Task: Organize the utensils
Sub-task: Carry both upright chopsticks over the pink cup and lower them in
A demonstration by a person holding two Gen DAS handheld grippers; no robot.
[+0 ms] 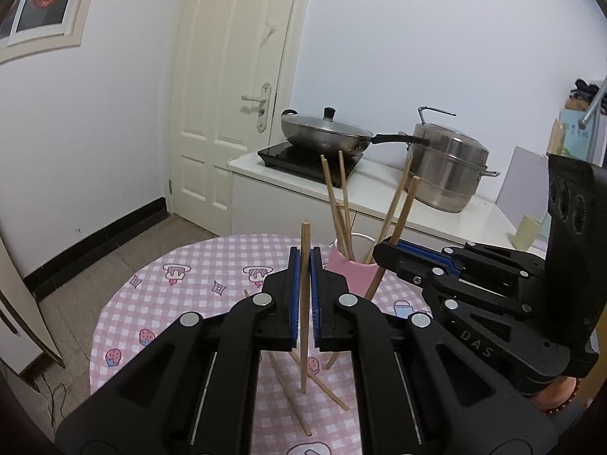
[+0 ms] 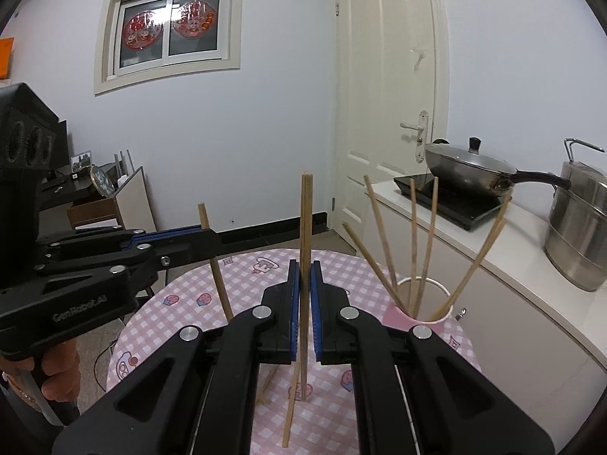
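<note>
Left gripper (image 1: 305, 295): blue-padded fingers (image 1: 294, 295) closed narrowly on a single chopstick (image 1: 304, 303), held upright; its squared top rises above the fingertips, its lower end reaches down near the cloth.
Right gripper (image 2: 305, 303): fingers (image 2: 315, 303) pinched on a pair of chopsticks (image 2: 305, 227) standing upright side by side, tall above the fingertips, lower ends close to the cloth.
Chopstick look: plain light-brown wood, slim, straight, square-cut tops, no markings visible.
Pink cup (image 2: 402, 316): ahead and right of the right fingers; white inside, pink outside, with several chopsticks (image 2: 425, 242) leaning out in a fan.
Loose chopsticks (image 1: 326, 388): lying crossed on the cloth below and just beyond the left fingers.
Counter (image 1: 163, 295): round, covered in pink-and-white check cloth with cartoon prints.
Gripper relation: right gripper sits right of the left fingers, near the cup; the two are apart.
Behind: wok (image 2: 470, 172) with lid on a black cooktop, steel steamer pot (image 1: 447, 174) beside it.
</note>
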